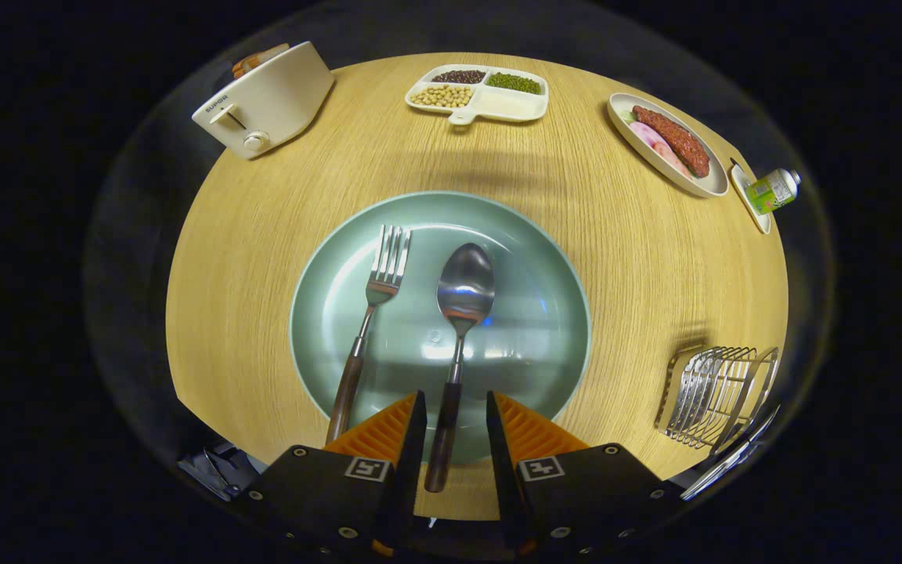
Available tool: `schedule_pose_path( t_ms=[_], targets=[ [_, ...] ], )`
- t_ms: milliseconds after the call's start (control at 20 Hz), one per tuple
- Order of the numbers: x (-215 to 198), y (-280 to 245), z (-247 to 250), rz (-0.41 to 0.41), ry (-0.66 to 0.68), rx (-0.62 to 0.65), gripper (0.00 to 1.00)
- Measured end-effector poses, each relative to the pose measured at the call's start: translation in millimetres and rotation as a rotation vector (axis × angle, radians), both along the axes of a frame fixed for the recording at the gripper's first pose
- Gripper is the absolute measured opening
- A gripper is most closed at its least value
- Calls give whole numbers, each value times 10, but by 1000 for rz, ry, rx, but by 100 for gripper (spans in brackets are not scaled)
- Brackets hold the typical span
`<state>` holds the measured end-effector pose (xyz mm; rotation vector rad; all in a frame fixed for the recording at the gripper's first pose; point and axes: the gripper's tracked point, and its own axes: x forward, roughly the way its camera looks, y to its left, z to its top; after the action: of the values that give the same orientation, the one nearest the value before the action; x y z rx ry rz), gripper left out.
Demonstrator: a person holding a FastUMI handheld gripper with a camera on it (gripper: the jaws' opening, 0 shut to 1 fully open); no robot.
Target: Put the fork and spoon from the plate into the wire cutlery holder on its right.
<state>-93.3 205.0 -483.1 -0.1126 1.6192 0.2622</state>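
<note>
The steel spoon with a dark wooden handle [455, 345] lies on the round pale-green plate [529, 258], bowl pointing far and handle pointing near, its handle end reaching past the plate's near rim and sitting in the gap between the two fingers. The gripper [456, 419] stands with its fingers a narrow way apart, one on either side of the spoon handle with a little space showing on each side, so they do not press on it. Just left of the spoon, the steel fork with a matching dark wooden handle [369, 321] lies on the same plate, tines far, its handle slanting near and left across the rim beside the left finger. The plate rests in the middle of the round light-wood desk [639, 258]. To the right of the plate, near the desk's right edge, stands the silver wire cutlery holder [713, 392], well apart from the plate. On the far side of the desk sits a white divided tray of beans and grains [478, 92]; far left is a cream toaster [263, 102]; far right is a white oval dish with sausage [666, 145], and beside it a small green-labelled bottle [773, 190] lying on a small white dish.
</note>
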Motion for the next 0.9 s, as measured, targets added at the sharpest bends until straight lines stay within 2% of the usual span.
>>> schedule_pose_path(
  t_ms=[250, 350, 600, 900],
  targets=[
    [18, 18, -35, -61, 8, 31, 11],
    [52, 11, 53, -69, -19, 67, 6],
    [183, -197, 392, -139, -90, 134, 5],
    [285, -817, 989, -185, -222, 134, 6]
  ],
)
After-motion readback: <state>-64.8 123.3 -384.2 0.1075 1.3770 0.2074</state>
